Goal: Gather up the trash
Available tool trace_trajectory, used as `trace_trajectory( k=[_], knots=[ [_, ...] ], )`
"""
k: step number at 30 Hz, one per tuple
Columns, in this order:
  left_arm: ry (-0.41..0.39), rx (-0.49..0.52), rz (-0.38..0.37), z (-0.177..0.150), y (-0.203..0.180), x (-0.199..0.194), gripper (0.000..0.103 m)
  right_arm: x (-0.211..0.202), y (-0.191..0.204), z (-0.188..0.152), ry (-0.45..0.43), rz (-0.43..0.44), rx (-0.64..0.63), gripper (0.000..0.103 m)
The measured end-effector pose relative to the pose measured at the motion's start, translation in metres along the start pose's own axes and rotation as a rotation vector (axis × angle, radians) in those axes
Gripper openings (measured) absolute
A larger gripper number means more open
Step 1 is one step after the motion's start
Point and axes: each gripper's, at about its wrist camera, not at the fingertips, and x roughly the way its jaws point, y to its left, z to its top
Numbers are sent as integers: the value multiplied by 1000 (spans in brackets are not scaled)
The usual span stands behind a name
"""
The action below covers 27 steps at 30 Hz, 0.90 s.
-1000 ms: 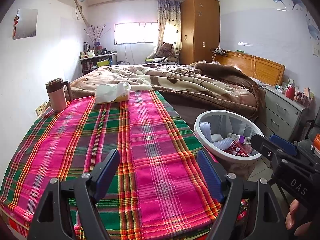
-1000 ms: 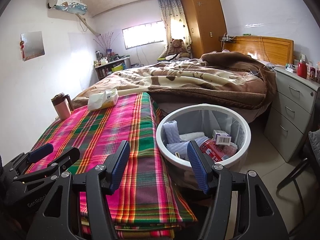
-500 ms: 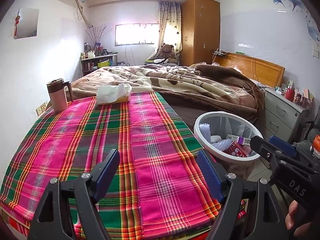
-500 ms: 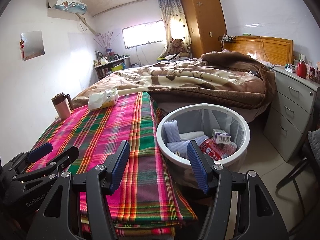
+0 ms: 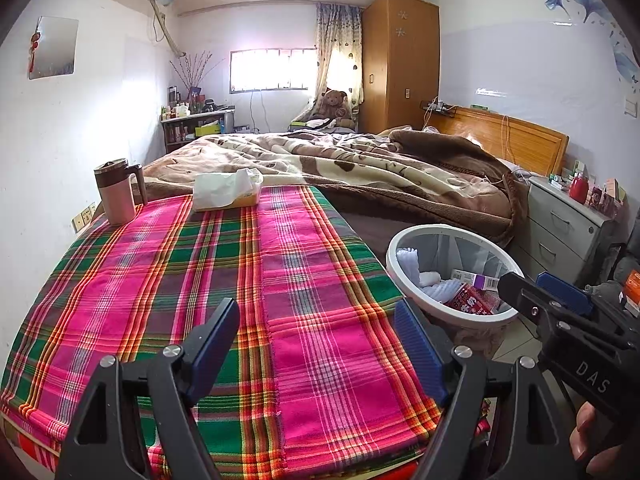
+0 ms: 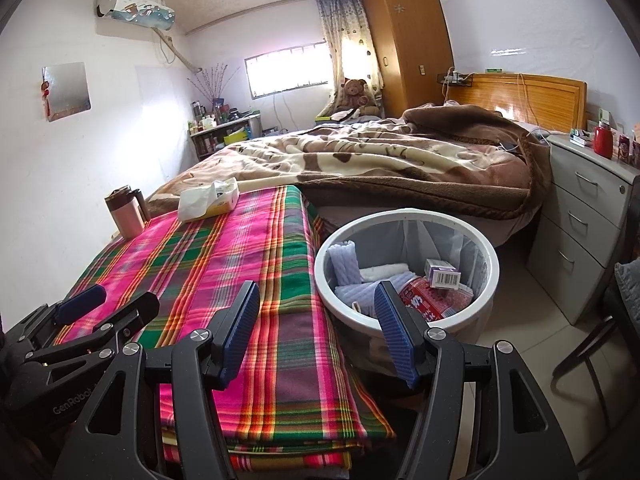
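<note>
A white round trash bin (image 6: 490,292) stands on the floor right of the plaid-covered table (image 6: 248,264). Inside lie a red packet (image 6: 436,302), a small barcoded box (image 6: 442,274) and white foam wraps (image 6: 346,268). My right gripper (image 6: 316,330) hovers open and empty over the table's right edge and the bin's near rim. My left gripper (image 5: 318,348) hangs open and empty above the table's front part, with the bin (image 5: 404,240) to its right. The right gripper (image 5: 544,294) shows at the left wrist view's right edge, and the left gripper (image 6: 108,304) at the right wrist view's lower left.
A pink mug (image 5: 116,192) and a tissue pack (image 5: 226,190) sit at the table's far end. Behind is a bed with a brown blanket (image 5: 360,168). A grey drawer unit (image 6: 584,224) stands right of the bin, and a dark chair (image 6: 608,320) sits at the far right.
</note>
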Motion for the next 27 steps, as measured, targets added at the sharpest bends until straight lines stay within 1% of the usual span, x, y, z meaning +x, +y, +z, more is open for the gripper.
trace_trajectory(
  k=[27],
  knots=[
    [6,-2,-2,-3,-2,0,81,0,1,-1,4,1,1,61]
  ],
)
